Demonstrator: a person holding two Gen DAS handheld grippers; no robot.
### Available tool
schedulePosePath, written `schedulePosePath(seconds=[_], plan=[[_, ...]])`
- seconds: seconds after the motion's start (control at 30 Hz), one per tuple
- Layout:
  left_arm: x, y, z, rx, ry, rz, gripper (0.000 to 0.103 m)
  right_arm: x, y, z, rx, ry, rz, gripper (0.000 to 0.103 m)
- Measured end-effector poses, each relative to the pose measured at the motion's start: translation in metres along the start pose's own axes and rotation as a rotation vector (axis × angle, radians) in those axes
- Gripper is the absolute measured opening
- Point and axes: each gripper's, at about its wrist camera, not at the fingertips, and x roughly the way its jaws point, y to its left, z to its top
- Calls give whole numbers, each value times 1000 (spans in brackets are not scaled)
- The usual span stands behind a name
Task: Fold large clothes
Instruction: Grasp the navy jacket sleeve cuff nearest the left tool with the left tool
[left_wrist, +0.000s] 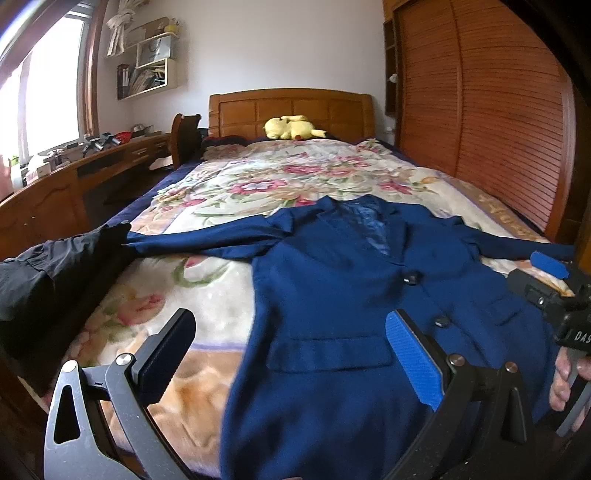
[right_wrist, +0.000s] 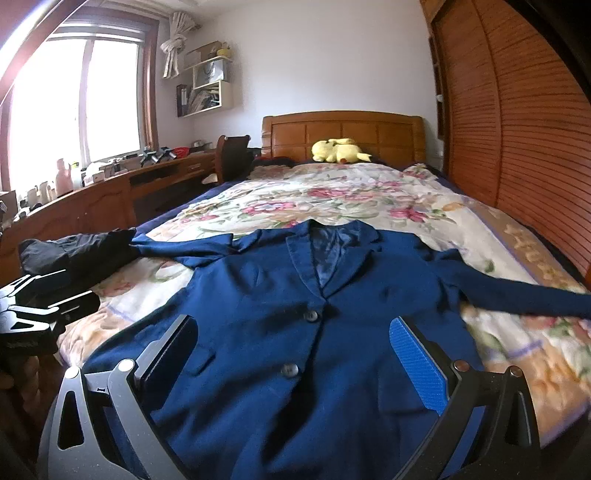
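Note:
A navy blue blazer (left_wrist: 332, 295) (right_wrist: 295, 314) lies flat and face up on the floral bedspread (left_wrist: 258, 177) (right_wrist: 351, 199), buttoned, collar toward the headboard, sleeves spread left and right. My left gripper (left_wrist: 291, 354) hovers open over the blazer's lower left hem, its left finger over bare bedspread. My right gripper (right_wrist: 295, 362) hovers open above the lower front, near the bottom button (right_wrist: 290, 370). Neither holds any cloth. The right gripper (left_wrist: 554, 280) also shows at the right edge of the left wrist view, held by a hand (left_wrist: 565, 384). The left gripper (right_wrist: 44, 306) shows at the left edge of the right wrist view.
A black garment (left_wrist: 55, 266) (right_wrist: 74, 251) lies bunched at the bed's left edge, touching the left sleeve's end. A yellow plush toy (left_wrist: 291, 127) (right_wrist: 338, 150) rests by the wooden headboard (left_wrist: 291, 107). A cluttered desk (left_wrist: 74, 166) runs along the left; a slatted wardrobe (left_wrist: 480, 110) stands right.

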Motion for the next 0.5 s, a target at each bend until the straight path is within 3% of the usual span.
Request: schedulePosePath(seconds=[0.5], plan=[[69, 73, 39, -22, -5, 31, 103, 95, -3, 40, -1, -2, 74, 103]])
